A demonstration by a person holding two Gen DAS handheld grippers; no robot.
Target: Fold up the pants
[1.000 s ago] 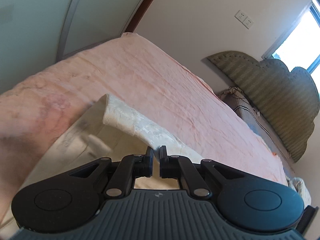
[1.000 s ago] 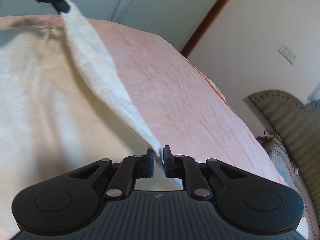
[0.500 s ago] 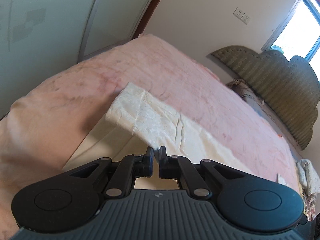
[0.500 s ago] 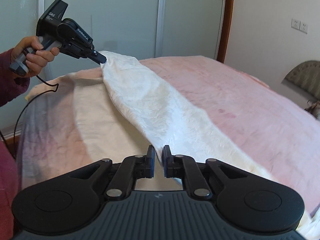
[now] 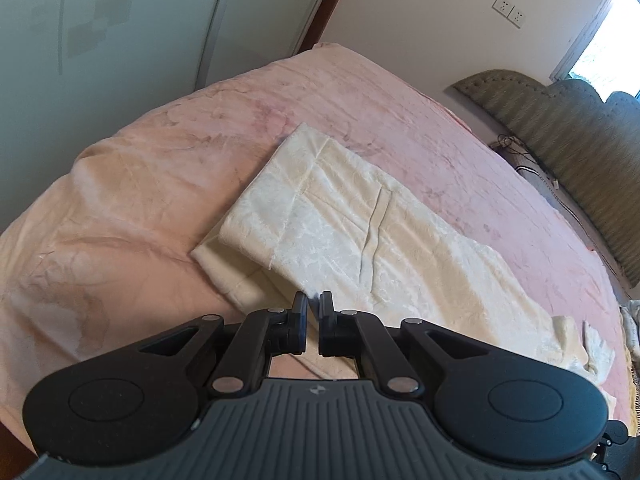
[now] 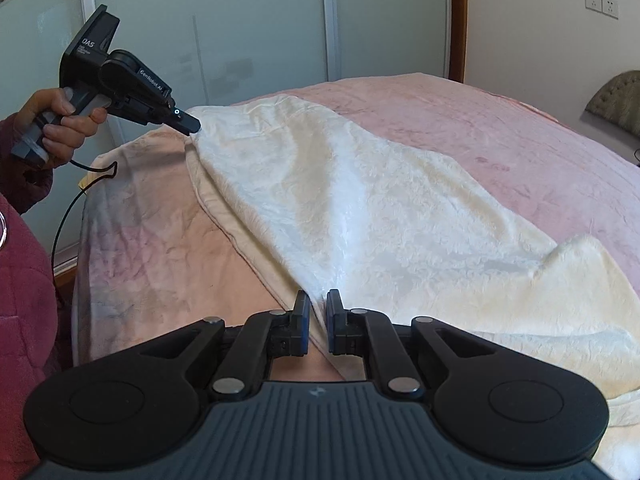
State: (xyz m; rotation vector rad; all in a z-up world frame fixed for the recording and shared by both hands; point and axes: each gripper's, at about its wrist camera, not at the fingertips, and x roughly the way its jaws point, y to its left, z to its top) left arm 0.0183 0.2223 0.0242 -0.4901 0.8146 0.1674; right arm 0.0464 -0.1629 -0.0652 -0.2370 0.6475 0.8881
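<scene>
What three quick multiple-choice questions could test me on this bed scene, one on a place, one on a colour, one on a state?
1. Where do the pants lie?
A. on the floor
B. on the bed
C. on a chair

2. What colour are the pants?
A. cream white
B. dark blue
C. black

3. How does the right gripper stand?
A. wide open, clear of the cloth
B. shut on a cable
C. shut on the pants

Answers:
1 B, the cloth is spread over the pink cover of the bed.
2 A, the fabric is pale cream in both views.
3 C, an edge of the cloth runs between its nearly closed fingers; the left gripper likewise pinches the pants at the far end.
</scene>
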